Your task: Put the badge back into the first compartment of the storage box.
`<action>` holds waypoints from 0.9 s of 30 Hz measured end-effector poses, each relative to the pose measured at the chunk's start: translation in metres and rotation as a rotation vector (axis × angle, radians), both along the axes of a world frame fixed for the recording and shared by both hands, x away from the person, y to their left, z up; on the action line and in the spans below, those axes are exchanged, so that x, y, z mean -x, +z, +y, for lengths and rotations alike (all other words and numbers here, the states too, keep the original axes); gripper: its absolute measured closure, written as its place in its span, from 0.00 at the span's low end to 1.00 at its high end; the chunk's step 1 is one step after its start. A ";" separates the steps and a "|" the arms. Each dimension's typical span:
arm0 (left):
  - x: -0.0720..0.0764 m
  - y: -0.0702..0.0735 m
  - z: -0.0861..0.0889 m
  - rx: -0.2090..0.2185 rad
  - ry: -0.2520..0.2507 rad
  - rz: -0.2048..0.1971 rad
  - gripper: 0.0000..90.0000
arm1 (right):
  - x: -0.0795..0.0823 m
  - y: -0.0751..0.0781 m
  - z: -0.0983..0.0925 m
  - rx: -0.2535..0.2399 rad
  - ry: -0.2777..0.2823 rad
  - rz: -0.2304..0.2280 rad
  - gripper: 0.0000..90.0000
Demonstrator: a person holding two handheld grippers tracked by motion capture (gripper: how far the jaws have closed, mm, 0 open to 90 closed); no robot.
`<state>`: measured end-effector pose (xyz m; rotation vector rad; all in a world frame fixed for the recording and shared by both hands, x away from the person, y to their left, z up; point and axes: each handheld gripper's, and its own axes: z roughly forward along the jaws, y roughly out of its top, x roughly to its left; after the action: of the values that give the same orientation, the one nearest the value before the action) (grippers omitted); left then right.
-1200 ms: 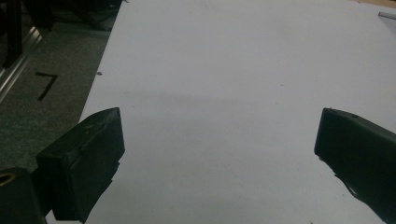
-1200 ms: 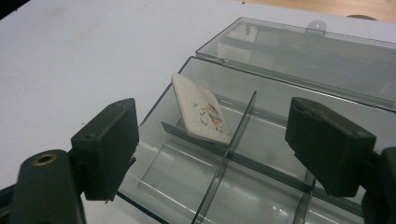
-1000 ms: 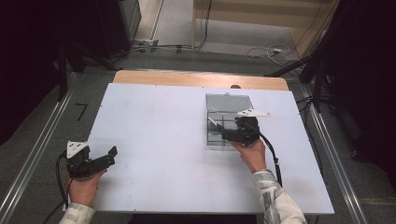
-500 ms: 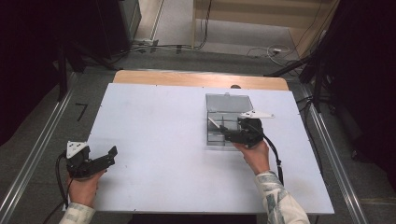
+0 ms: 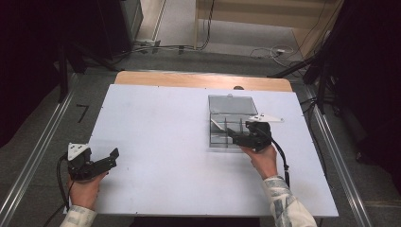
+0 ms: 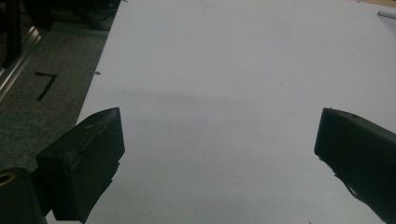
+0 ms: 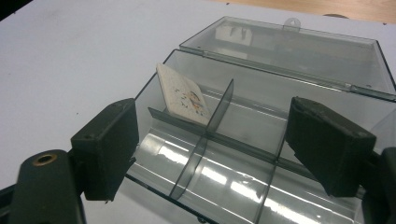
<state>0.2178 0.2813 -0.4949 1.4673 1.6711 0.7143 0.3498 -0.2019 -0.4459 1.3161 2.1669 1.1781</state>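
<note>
A: What's the setting?

B: A white table top (image 5: 161, 123) on a wooden board, grey floor and cables around it, dark surroundings on both sides.

A: And on the table?

B: A clear plastic compartment box (image 5: 230, 124) lies toward the right edge, a little closer to the far edge than the near one. Its lid (image 7: 299, 46) is folded open, away from the person.

A: Anything inside?

B: A small white card (image 7: 183, 94) leans tilted against a divider in the far-left compartment, as the right gripper view shows it.

A: The right gripper?

B: The right gripper (image 5: 235, 138) sits at the box's near right side, its jaws standing apart over the near compartments with nothing between the pads.

A: And the left?

B: The left gripper (image 5: 109, 158) rests at the table's near left corner, well apart from the box, jaws wide apart over bare white surface.
</note>
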 end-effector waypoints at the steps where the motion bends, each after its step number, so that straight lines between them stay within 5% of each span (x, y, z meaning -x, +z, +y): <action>1: 0.000 0.000 0.000 0.000 0.000 0.000 0.02 | 0.000 0.000 -0.001 -0.001 -0.003 0.001 0.18; 27: -0.001 0.000 -0.001 -0.002 0.000 0.001 0.02 | 0.009 -0.010 -0.026 -0.003 -0.033 0.020 0.18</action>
<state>0.2183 0.2798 -0.4953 1.4687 1.6716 0.7156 0.3408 -0.2280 -0.4558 1.3653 2.1491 1.1615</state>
